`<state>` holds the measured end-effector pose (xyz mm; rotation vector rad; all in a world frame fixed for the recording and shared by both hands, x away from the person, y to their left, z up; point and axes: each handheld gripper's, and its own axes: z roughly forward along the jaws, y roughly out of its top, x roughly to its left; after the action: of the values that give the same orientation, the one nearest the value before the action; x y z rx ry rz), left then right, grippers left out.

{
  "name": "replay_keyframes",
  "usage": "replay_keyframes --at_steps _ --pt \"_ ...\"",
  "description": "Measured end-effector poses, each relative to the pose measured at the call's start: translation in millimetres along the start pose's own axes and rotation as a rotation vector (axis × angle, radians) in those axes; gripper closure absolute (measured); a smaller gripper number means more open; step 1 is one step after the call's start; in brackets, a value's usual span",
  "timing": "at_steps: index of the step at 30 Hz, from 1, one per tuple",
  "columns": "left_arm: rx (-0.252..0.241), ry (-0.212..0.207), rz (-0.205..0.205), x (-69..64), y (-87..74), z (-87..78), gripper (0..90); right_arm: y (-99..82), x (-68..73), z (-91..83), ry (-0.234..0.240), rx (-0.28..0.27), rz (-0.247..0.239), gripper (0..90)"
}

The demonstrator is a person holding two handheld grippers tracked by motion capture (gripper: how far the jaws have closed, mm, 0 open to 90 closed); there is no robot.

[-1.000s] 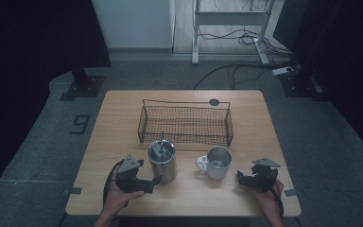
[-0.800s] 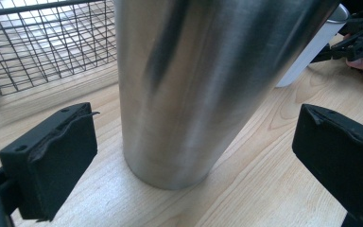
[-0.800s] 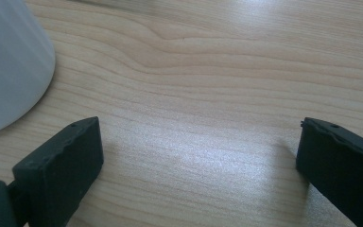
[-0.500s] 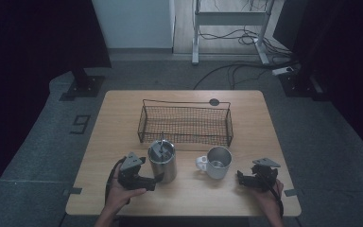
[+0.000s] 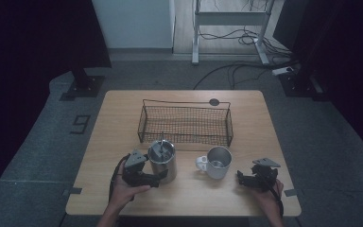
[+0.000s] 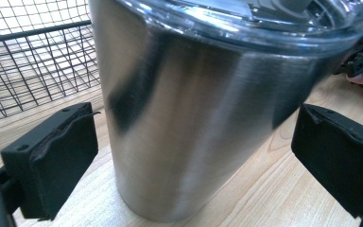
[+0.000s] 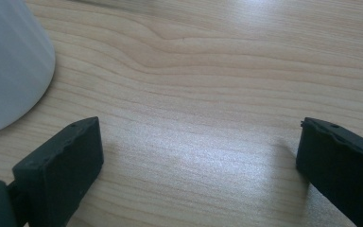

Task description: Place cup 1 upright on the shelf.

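Observation:
A tall steel tumbler (image 5: 162, 161) with a clear lid stands near the table's front, left of centre. My left gripper (image 5: 155, 178) is open, and its jaws sit on either side of the tumbler (image 6: 194, 118) with a gap at each pad. In the left gripper view, my left gripper (image 6: 198, 163) straddles the tumbler's lower half. A white mug (image 5: 217, 161) with its handle to the left stands to the right of the tumbler. My right gripper (image 5: 244, 178) rests low over the table to the right of the mug, open. In the right gripper view, my right gripper (image 7: 198, 161) holds nothing, and the mug (image 7: 4, 61) is at the upper left.
A black wire basket (image 5: 184, 102) stands behind the tumbler and mug across the table's middle. A small dark disc (image 5: 214, 101) lies by its far right corner. Bare wood (image 5: 123, 118) stretches along the left side. The table's front edge is close to both hands.
My left gripper has edged right towards the tumbler, so its jaws now straddle it. The right gripper, mug and basket have stayed put.

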<state>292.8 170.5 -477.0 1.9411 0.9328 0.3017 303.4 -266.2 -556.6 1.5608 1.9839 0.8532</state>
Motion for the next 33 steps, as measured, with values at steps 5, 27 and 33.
replay_keyframes --at_steps 5,27,33 --pt "-0.002 0.005 -0.003 1.5 0.9 2.1 1.6 0.0 0.0 0.0 0.0 0.0 0.0 1.3" --pt "-0.001 0.007 0.003 0.4 10.7 15.2 0.0 0.0 0.0 0.0 0.0 0.0 0.0 1.4" --pt "-0.008 0.01 0.009 -0.7 14.7 22.4 0.0 0.0 0.0 0.0 0.0 0.0 0.0 1.4"
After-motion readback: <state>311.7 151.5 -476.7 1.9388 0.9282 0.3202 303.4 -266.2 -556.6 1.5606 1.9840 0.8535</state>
